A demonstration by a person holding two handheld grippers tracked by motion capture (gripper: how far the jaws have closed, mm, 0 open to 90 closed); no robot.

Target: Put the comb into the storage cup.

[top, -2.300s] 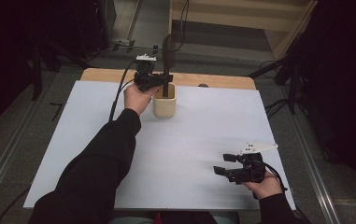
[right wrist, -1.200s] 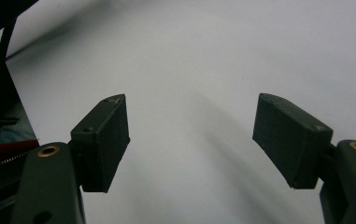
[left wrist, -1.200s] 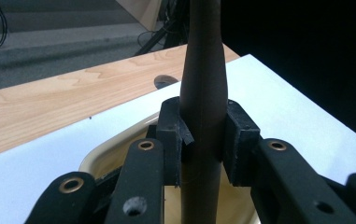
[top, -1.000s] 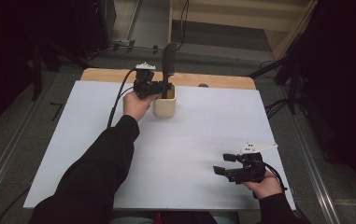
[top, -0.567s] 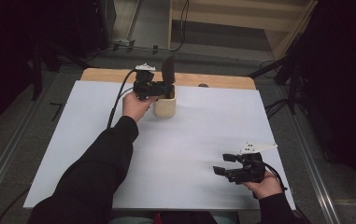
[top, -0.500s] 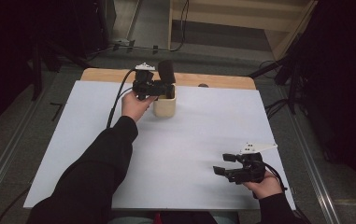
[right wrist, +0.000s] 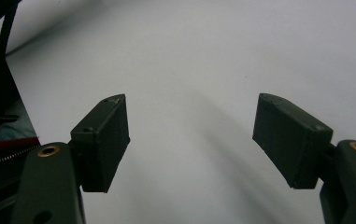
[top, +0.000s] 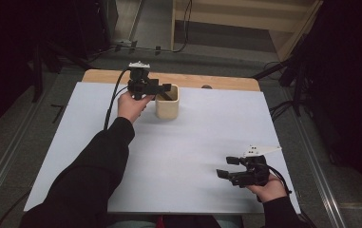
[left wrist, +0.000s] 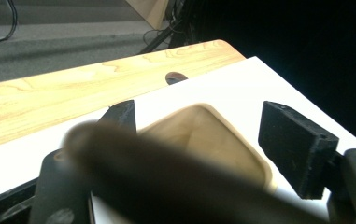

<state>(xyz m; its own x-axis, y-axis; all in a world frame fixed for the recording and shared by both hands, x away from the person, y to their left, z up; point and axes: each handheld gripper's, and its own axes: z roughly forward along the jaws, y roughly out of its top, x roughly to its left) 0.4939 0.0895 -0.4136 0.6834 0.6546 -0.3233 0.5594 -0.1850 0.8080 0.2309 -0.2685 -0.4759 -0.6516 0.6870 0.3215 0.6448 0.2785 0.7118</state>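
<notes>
Since the earlier frame the dark stick (top: 167, 96) has dropped into the beige cup (top: 167, 102), upper centre of the table (top: 193, 137). The left claw (top: 165, 87) has just been opening, with the blurred stick loose between its jaws; the right claw (top: 222, 174) gapes empty, lower right. The stick looks light, stiff and smooth, so it is probably best pinched mid-shaft.

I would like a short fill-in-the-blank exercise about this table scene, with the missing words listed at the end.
1. The left gripper is over a beige ____, and its jaws have just been opening.
2. A dark stick leans inside the cup, whose opening is roughly ____ in shape.
3. The jaws of the right gripper stand ____, with nothing between them.
4. The white sheet leaves a strip of ____ tabletop bare at the far edge.

Missing words: cup; square; open; wooden
</notes>
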